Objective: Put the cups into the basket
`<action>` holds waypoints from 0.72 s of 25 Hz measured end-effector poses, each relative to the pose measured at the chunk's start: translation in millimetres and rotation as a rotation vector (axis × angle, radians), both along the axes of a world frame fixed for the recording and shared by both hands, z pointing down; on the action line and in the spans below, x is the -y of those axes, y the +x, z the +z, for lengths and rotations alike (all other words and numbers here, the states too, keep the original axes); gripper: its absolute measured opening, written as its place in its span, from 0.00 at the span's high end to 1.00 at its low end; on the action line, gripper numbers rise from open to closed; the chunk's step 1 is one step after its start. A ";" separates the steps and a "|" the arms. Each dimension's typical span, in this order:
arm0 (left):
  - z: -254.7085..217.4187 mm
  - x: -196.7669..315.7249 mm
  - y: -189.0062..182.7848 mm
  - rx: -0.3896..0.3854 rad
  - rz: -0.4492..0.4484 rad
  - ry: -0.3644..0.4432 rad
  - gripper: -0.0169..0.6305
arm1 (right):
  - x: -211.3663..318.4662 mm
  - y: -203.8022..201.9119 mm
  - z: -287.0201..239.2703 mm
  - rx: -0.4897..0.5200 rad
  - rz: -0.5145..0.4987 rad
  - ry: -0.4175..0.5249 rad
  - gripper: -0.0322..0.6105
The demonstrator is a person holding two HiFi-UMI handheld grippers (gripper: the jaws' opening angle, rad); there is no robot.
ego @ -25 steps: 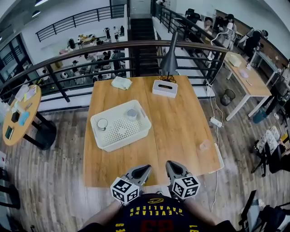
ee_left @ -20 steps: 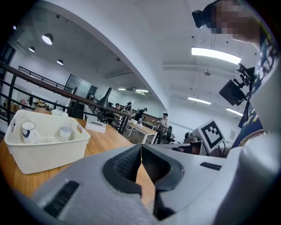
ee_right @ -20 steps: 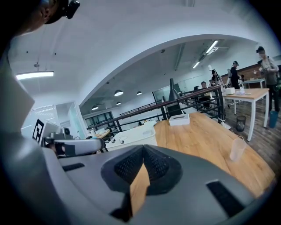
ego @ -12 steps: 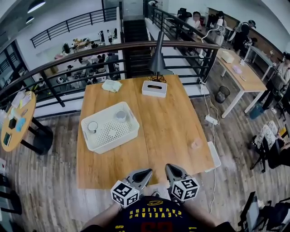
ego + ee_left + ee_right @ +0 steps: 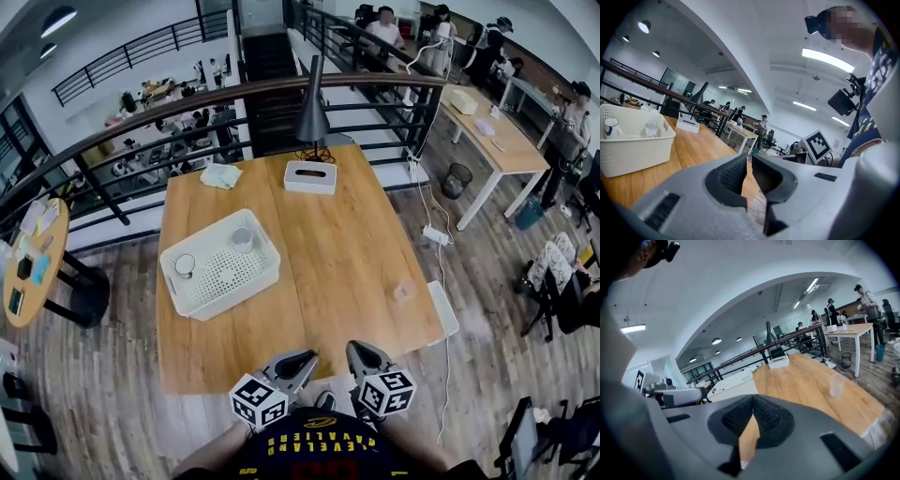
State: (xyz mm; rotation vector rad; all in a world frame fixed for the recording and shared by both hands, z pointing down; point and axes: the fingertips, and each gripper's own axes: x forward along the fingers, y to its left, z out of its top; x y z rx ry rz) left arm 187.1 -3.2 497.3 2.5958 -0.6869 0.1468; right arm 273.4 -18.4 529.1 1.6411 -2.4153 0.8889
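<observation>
filling most of the head view, the wooden worktop (image 5: 347, 244) runs from a black railing at its far edge to the person at its near edge. the white perforated basket (image 5: 239, 298) sits on the left half, close to the left edge and turned a little askew to it. a dark cone-shaded lamp (image 5: 312, 117) stands at the middle of the far edge, and a white tissue box (image 5: 310, 176) lies just in front of its foot.

both claws are at the near edge, side by side and a little apart, each with its marker cube toward the person's dark shirt. the left claw (image 5: 309, 355) points across the worktop; its own view shows the ribbed pads clenched with only a thin slit between them and nothing in it. the right claw (image 5: 352, 349) is clenched too, its pads meeting at the tips, empty, only bare wood showing behind them.

a crumpled pale cloth (image 5: 220, 175) lies near the far left corner.

two cups stand upright inside the basket, apart from each other: the white cup (image 5: 185, 265) with a dark inside by the left wall, and the pale cup (image 5: 243, 238) toward the far right corner of the basket. the clear cup (image 5: 404, 291) stands alone on the bare wood close to the right edge, well apart from the basket and from both claws.
</observation>
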 end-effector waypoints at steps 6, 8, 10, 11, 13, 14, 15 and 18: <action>-1.5 24.7 -26.8 -0.008 -0.005 -0.001 0.92 | 26.1 -0.2 -6.3 -0.032 0.044 0.007 0.93; -2.7 31.7 -37.1 -0.009 0.000 0.015 0.91 | 38.0 7.6 -9.1 -0.081 0.064 0.017 0.93; 1.1 38.5 -49.8 -0.018 -0.011 0.015 0.89 | 50.8 22.3 -11.9 -0.145 0.105 0.030 0.93; 5.0 41.4 -56.8 -0.023 -0.019 0.007 0.89 | 57.0 30.1 -13.8 -0.181 0.125 0.037 0.93; 14.0 45.3 -69.0 -0.029 -0.031 -0.018 0.88 | 68.1 45.9 -16.3 -0.262 0.151 0.039 0.93; 18.1 46.0 -73.3 -0.030 -0.035 -0.032 0.87 | 72.6 54.3 -16.1 -0.305 0.156 0.033 0.93; 21.6 46.1 -76.5 -0.030 -0.036 -0.043 0.86 | 76.4 63.1 -14.9 -0.346 0.157 0.023 0.91; 25.5 49.8 -80.6 -0.018 -0.043 -0.054 0.85 | 87.4 92.7 -6.8 -0.480 0.131 -0.005 0.83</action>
